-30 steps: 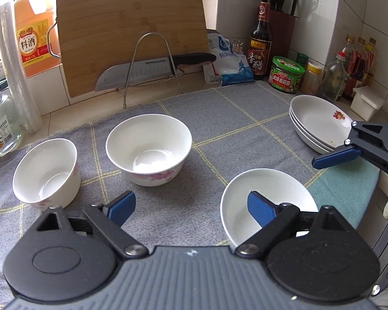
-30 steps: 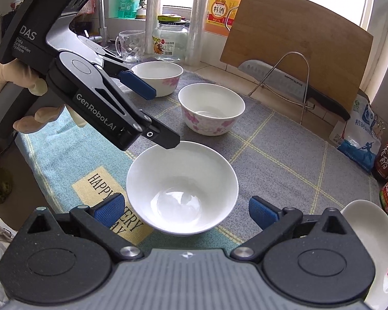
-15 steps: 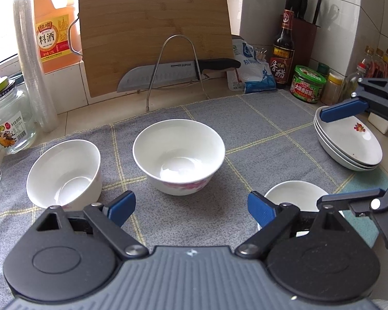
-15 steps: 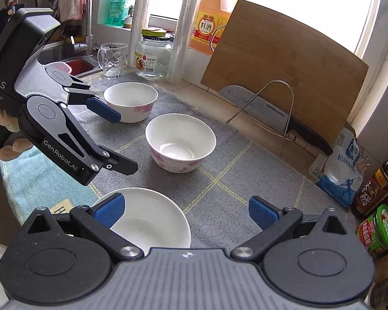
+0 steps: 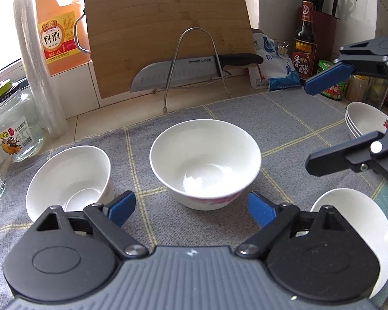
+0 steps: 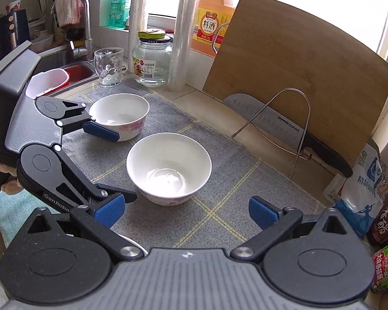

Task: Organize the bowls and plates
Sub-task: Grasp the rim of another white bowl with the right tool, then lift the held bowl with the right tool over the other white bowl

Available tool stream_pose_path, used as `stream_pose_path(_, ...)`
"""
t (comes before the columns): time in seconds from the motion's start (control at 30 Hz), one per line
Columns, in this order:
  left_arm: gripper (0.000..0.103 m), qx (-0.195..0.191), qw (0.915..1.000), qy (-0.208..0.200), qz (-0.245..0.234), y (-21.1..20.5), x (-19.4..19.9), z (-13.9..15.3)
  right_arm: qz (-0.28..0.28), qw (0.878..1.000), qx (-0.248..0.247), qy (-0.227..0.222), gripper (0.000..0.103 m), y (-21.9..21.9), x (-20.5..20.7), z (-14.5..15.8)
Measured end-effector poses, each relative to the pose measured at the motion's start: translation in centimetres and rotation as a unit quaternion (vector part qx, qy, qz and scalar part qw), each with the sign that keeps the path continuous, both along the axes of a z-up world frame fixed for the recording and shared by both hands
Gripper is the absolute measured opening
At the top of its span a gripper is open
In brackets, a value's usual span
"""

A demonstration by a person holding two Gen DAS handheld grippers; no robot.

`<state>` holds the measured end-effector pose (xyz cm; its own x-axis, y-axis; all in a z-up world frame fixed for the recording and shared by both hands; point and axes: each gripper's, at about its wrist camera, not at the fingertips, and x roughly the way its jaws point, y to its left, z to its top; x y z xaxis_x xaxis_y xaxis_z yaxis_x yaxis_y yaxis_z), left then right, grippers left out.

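Observation:
Three white bowls sit on a grey checked mat [image 5: 284,129]. My left gripper [image 5: 190,208] is open, its blue pads on either side of the near wall of the pink-flowered middle bowl [image 5: 205,160] without touching it. A second flowered bowl [image 5: 69,180] lies to its left, and a plain bowl [image 5: 359,222] at lower right is partly hidden by the gripper body. My right gripper [image 6: 186,211] is open and empty, hanging just short of the same middle bowl [image 6: 168,165]. The left gripper [image 6: 125,166] shows at the left of that view, and the right gripper [image 5: 315,124] at the right of the left wrist view.
A stack of white plates [image 5: 364,121] sits at the mat's right end. Behind stand a cutting board [image 5: 168,33] and a knife [image 5: 183,72] on a wire rack, a cooking wine jug [image 5: 57,31], a glass jar [image 5: 13,126], sauce bottles [image 5: 305,51] and a sink [image 6: 77,72].
Both grippers have swung from the plain bowl toward the middle flowered bowl, which now lies centred ahead of each. The plain bowl has slid to the edge of both views. Both stayed open.

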<state>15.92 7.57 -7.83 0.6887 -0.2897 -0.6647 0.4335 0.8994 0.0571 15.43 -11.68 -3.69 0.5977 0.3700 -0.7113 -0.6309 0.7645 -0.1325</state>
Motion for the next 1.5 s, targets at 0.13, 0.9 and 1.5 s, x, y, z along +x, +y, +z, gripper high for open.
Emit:
stream_pose_path(0.13, 0.093, -0.002, 1.0, 0.003, 0.0, -0.1, 0.6, -0.5, 0.018, 1.0, 0.003, 0.016, 0.103, 0.5, 1.8, -0.5)
stream_pose_path(0.9, 0.091, 0.017, 0.9985, -0.012, -0.05, -1.6, 2.1, -1.8, 0.06, 0.991, 0.032, 0.116, 0.099, 3.4, 9.5, -4.4)
stream_pose_path(1.5, 0.09, 0.014, 0.9982, -0.012, -0.058, -1.6, 2.3, -1.6, 0.065, 0.985, 0.048, 0.154, 0.089, 4.1, 11.2, -5.0)
